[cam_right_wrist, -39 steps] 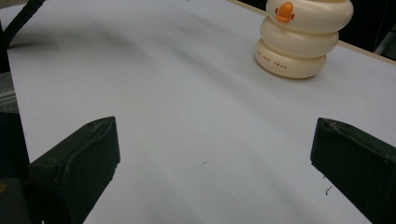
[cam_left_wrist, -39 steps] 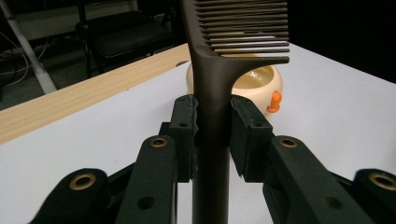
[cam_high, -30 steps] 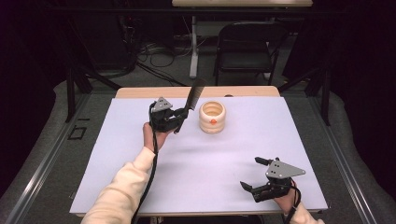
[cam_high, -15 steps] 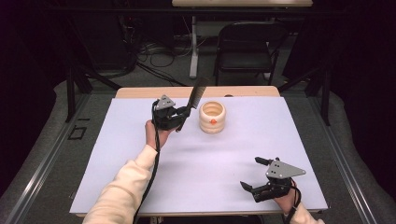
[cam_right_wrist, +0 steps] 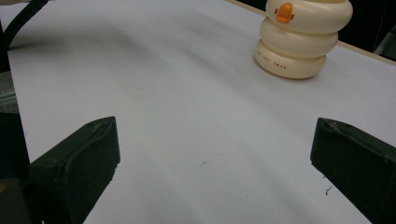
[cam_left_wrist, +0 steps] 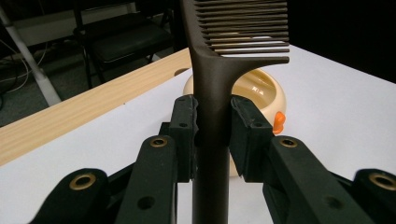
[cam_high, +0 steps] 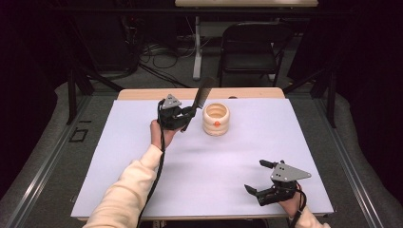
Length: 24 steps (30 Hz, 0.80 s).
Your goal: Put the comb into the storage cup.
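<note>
My left gripper (cam_high: 186, 115) is shut on the handle of a dark brown comb (cam_high: 198, 100), whose teeth rise up and away toward the table's back. In the left gripper view the comb (cam_left_wrist: 215, 88) stands upright between the jaws of the left gripper (cam_left_wrist: 212, 123). Just right of it sits a cream ribbed cup (cam_high: 216, 119) with an orange beak; the same cup (cam_left_wrist: 264, 91) lies behind the comb. My right gripper (cam_high: 259, 178) rests open near the front right of the table, with bare table between its jaws. The cup (cam_right_wrist: 302, 36) is far ahead of it.
A white sheet (cam_high: 119, 156) covers the table, with a wooden strip (cam_high: 142, 93) along the back edge. A dark chair (cam_high: 249, 50) and cables stand behind the table. A cable (cam_high: 159, 161) trails along the left forearm.
The left hand with the comb has stayed near the cup with barely any shift. The right gripper has not moved.
</note>
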Each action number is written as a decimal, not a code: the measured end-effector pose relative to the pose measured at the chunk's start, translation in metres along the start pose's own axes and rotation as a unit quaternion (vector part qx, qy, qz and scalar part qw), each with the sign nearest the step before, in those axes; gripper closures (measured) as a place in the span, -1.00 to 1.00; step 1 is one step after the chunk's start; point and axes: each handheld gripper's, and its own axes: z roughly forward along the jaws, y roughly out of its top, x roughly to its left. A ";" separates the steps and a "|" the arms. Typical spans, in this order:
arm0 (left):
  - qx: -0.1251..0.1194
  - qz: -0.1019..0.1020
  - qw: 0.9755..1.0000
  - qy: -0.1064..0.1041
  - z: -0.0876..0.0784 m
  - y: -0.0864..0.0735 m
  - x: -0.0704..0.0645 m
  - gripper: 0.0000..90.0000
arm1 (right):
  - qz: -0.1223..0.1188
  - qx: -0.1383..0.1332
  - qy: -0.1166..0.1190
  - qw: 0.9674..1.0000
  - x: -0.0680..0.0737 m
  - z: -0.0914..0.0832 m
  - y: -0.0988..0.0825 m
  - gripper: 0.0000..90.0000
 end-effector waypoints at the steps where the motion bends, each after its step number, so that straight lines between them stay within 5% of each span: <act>1: 0.000 0.000 1.000 0.000 0.001 0.001 0.000 0.61 | 0.000 0.000 0.000 1.000 0.000 0.000 0.000 -0.98; 24: -0.011 0.008 1.000 0.003 0.011 0.016 -0.003 0.61 | 0.005 -0.003 -0.002 1.000 -0.001 -0.001 0.000 -1.00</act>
